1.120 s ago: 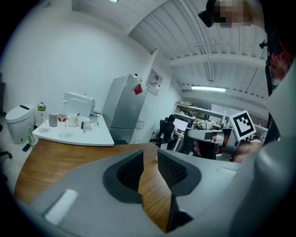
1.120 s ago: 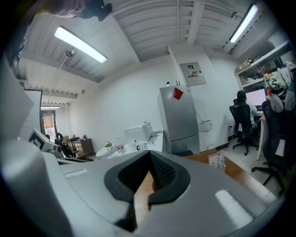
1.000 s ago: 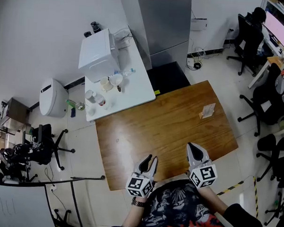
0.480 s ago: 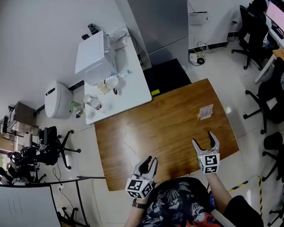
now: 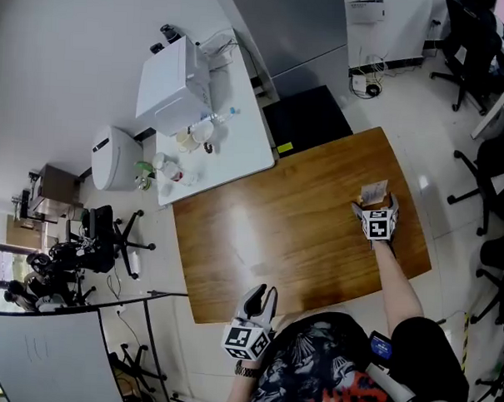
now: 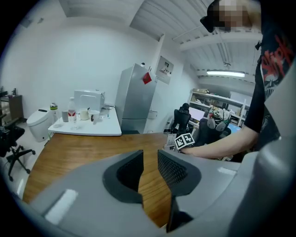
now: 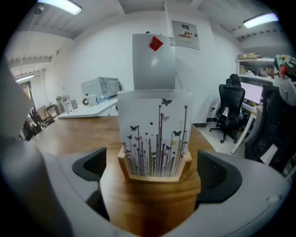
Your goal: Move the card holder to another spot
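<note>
Approaching the card holder (image 7: 155, 134) is the step in hand: the grasp is not yet made and the holder has not been lifted. The card holder stands upright on the wooden surface (image 5: 276, 230), near its far right edge as the head view shows it. It consists of a low wooden base carrying a pale card printed with thin stems and butterflies. The right tongs (image 5: 374, 203) are reached out over the surface and are set around the holder. Their jaws are opening and stand wide apart, one on each side of the wooden base. In the right gripper view a clear gap shows between each pad and the base, so nothing is clamped. The left tongs (image 6: 150, 155) hang at the near edge of the surface, close to the person's body and well apart from the holder. Their jaws stand a narrow gap apart with nothing between them, only bare wood showing through. By judgement, the next move calls for easing the right tongs slightly forward so that the pads line up with the base, not the thin card. The jaws then need to close squarely on the two sides of the base before any lift. A grip taken too high would likely bend the card or tip the holder. Free wood lies to the left of the holder for the new spot.
</note>
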`<action>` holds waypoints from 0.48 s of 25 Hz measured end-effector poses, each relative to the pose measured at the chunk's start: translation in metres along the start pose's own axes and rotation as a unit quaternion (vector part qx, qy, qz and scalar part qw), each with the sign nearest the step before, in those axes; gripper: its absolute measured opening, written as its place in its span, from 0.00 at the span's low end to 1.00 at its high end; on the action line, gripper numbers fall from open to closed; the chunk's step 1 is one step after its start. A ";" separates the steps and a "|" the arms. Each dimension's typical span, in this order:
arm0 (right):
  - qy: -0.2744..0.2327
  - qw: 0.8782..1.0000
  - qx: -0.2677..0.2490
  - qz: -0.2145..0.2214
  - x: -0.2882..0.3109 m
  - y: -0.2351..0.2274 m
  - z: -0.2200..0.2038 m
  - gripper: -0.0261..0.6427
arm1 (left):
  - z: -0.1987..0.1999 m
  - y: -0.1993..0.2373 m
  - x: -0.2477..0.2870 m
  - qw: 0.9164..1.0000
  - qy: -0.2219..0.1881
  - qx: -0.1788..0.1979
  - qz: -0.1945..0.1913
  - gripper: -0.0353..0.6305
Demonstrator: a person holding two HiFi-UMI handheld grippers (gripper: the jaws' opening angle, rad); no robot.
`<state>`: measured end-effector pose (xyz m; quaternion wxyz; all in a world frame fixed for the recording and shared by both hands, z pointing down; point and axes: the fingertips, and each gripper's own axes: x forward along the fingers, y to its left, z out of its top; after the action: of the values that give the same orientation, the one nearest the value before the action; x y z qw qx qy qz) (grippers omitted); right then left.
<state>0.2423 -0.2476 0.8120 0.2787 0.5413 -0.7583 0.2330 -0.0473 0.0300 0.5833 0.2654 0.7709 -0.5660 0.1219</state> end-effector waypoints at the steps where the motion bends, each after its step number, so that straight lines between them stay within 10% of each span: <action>1: 0.006 1.000 -0.009 -0.001 0.009 -0.003 0.000 0.91 | -0.003 0.000 -0.001 1.000 0.003 -0.002 0.004 0.20; 12: 0.021 1.000 -0.008 0.005 -0.016 0.032 -0.040 0.87 | -0.012 0.006 0.000 1.000 0.008 0.002 0.000 0.20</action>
<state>0.2233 -0.2001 0.8290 0.2973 0.5305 -0.7569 0.2395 -0.0516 0.0350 0.5948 0.2687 0.7706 -0.5634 0.1288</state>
